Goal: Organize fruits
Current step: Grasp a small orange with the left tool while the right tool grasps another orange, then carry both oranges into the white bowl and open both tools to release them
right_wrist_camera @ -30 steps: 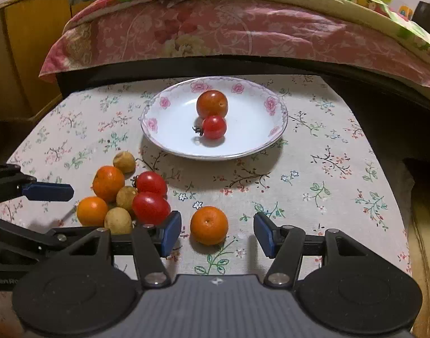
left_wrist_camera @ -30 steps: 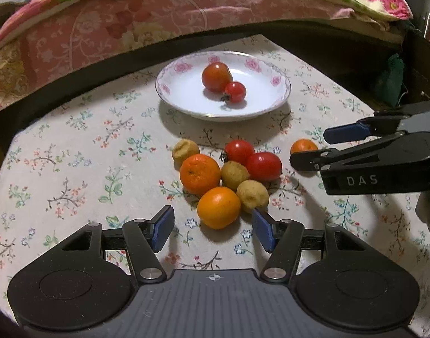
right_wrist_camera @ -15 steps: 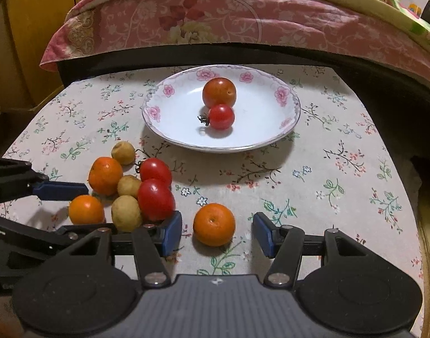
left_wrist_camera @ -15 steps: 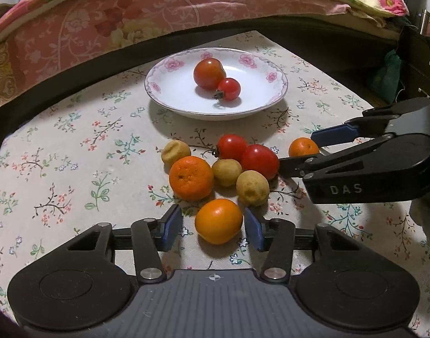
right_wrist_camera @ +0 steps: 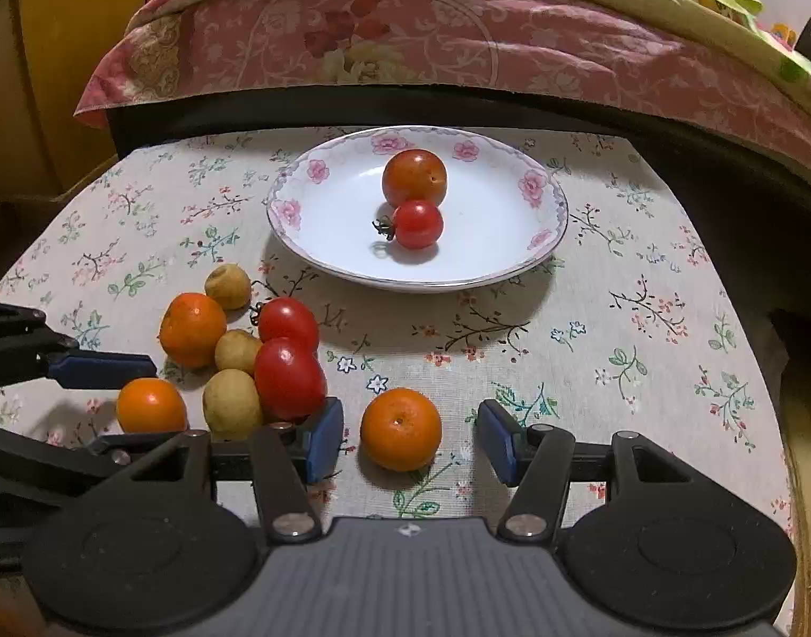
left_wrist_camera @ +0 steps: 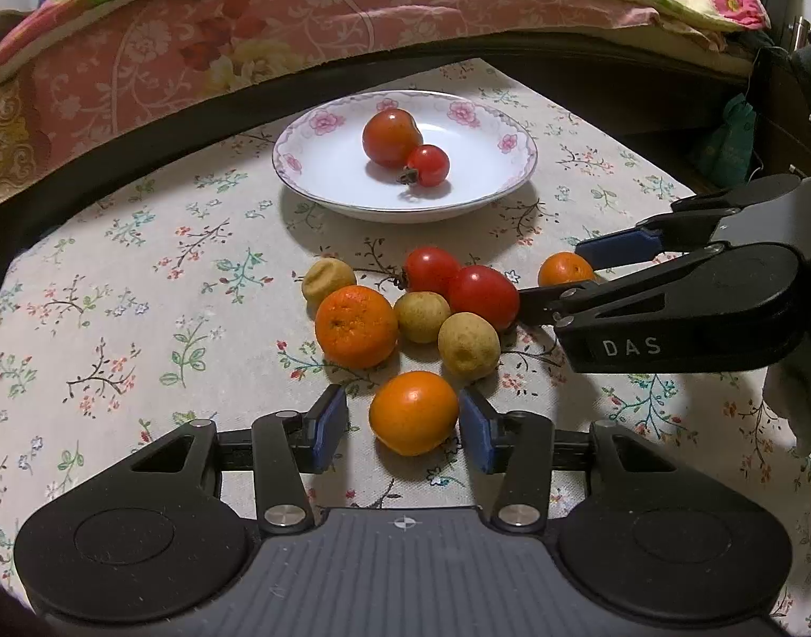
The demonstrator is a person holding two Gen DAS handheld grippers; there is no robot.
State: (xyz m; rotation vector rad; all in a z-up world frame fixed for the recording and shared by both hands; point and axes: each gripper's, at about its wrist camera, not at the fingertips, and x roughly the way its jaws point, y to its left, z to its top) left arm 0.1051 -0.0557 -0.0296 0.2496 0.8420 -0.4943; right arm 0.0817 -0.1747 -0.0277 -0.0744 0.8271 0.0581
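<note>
A white floral plate (left_wrist_camera: 503, 130) (right_wrist_camera: 299, 212) holds a large tomato (left_wrist_camera: 391, 137) and a cherry tomato (left_wrist_camera: 428, 164). On the cloth lie two tomatoes (left_wrist_camera: 482, 294), several yellowish fruits (left_wrist_camera: 468, 344) and oranges (left_wrist_camera: 356, 325). My left gripper (left_wrist_camera: 403, 424) is open around a smooth orange (left_wrist_camera: 413, 411) (right_wrist_camera: 151, 404); its pads stand close to the orange's sides, small gaps showing. My right gripper (right_wrist_camera: 410, 438) is open around another orange (right_wrist_camera: 401, 427) (left_wrist_camera: 564, 269), with clear gaps on both sides.
The floral tablecloth (left_wrist_camera: 140, 292) covers a small table. A bed with a pink quilt (left_wrist_camera: 299, 16) runs along the far side. A wooden cabinet (right_wrist_camera: 50, 69) stands at the far left in the right wrist view. A green bag (left_wrist_camera: 726, 140) hangs at the right.
Both grippers moved forward so each orange now sits between its fingers. The left jaws have narrowed toward their orange. The fruits have not moved.
</note>
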